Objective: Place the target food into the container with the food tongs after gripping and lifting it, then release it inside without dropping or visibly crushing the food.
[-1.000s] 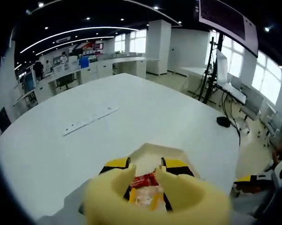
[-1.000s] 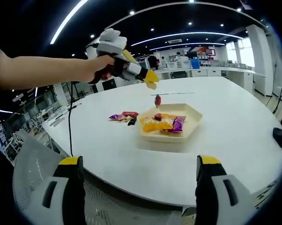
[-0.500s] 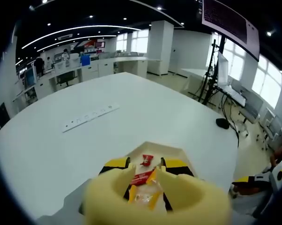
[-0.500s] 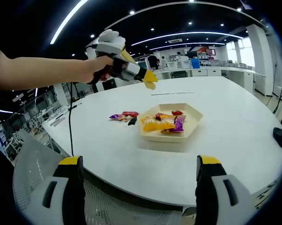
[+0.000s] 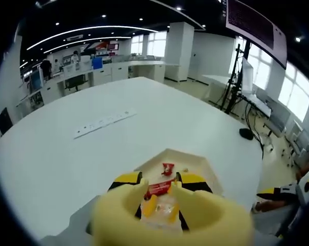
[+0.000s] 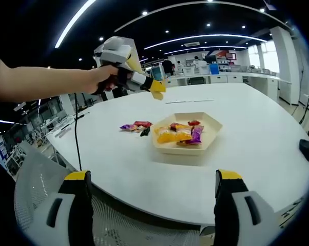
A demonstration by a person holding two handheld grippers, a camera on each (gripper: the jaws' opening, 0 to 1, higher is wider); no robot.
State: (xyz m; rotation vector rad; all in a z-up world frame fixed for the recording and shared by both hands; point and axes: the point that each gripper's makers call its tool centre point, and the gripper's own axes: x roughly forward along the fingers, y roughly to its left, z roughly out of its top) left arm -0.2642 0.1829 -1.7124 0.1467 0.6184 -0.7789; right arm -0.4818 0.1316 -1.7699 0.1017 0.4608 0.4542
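Observation:
A cream hexagonal tray [image 6: 181, 150] sits mid-table and holds orange [image 6: 172, 136], purple [image 6: 195, 135] and red [image 6: 194, 123] snack packets. A few more packets [image 6: 135, 126] lie on the table just left of it. A person's hand holds my left gripper [image 6: 157, 92] in the air, up and to the left of the tray, with nothing hanging from its yellow tip. In the left gripper view its jaws [image 5: 158, 180] stand slightly apart above the tray [image 5: 193, 160], where a small red packet [image 5: 168, 167] lies. My right gripper [image 6: 152, 177] is wide open and empty, near the table's front edge.
A white power strip [image 5: 104, 123] lies across the table beyond the tray. A black mouse [image 6: 306, 149] rests at the right table edge. A cable [image 6: 76, 138] hangs from the left gripper. A mesh chair [image 6: 118, 225] is below my right gripper.
The small red packet left the left gripper and now lies in the tray. The left gripper then drew back, leftward in the right gripper view. The right gripper stayed still.

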